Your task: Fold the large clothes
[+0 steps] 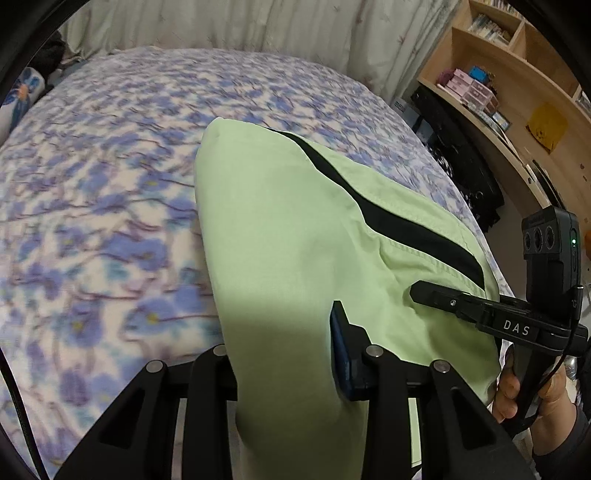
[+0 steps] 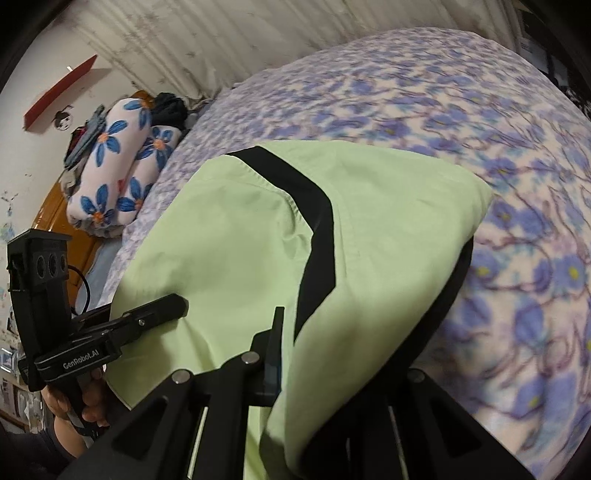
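- light green garment (image 1: 295, 229) w/ a black stripe (image 1: 391, 218) hangs btwn both grippers, long axis running away from them toward the curtain (image 1: 221, 22), far corner pointing out over the bed
- left gripper (image 1: 295, 369) and right gripper (image 2: 332, 369) each clamped on a near edge of the cloth
- floral bedspread (image 1: 92, 184) underneath, mostly bare past the garment; shelves (image 1: 517, 92) off to the right of the left gripper, rolled flower blanket (image 2: 118, 166) to the left of the right one

- Soft, even indoor light is seen in both views; no glare is noted.
- The floral bedspread (image 1: 110, 192) is smeared by motion blur, while the green garment (image 1: 295, 229) is rendered sharply.
- A shadow is cast across the garment's lower part.
- Strong fisheye bending and dark vignetting are shown at the edges.
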`<state>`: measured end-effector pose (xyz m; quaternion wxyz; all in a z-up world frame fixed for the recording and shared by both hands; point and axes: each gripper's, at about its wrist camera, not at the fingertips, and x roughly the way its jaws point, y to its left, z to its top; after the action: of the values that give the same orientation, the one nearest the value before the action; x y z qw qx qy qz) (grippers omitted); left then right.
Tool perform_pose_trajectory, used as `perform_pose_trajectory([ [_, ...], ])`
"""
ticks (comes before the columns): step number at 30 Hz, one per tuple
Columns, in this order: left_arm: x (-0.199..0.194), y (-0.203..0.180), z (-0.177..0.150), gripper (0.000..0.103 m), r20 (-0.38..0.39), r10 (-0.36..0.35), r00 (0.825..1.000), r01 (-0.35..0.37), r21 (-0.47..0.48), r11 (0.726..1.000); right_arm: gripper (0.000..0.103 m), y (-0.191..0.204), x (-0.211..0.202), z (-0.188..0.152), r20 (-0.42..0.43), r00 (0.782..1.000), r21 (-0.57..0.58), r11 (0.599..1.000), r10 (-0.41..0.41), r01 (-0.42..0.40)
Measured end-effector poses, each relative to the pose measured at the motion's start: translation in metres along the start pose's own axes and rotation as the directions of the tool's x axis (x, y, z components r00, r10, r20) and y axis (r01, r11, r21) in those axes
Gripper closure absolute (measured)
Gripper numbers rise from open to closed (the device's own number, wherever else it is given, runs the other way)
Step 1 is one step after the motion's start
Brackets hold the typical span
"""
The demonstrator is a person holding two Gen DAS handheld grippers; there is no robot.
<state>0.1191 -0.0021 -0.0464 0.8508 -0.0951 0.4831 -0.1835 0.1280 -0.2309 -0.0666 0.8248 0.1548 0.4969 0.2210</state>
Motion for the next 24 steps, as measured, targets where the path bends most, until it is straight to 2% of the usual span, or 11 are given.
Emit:
perform_pose_trajectory([
  [6,-0.046,0.053,0.011,0.072,0.051,0.057,0.997,-0.058,0.002,0.998,0.092,0.06,0.026,0.021,0.009,0.999,-0.054,0.997,0.051,-0.05],
  [12,-0.072,0.118,0.048,0.072,0.091,0.117,0.989,-0.117,-0.01,0.993,0.092,0.116,0.073,0.068,0.02,0.996,-0.11,0.99,0.089,-0.086],
  [18,-0.072,0.183,0.118,0.072,0.13,0.149,0.98,-0.152,0.012,0.988,0.092,0.146,0.119,0.132,0.056,0.991,-0.119,0.986,0.121,-0.114],
  [24,-0.044,0.238,0.187,0.071,0.152,0.155,0.976,-0.163,0.041,0.986,0.092,0.159,0.172,0.199,0.105,0.987,-0.127,0.986,0.122,-0.108],
])
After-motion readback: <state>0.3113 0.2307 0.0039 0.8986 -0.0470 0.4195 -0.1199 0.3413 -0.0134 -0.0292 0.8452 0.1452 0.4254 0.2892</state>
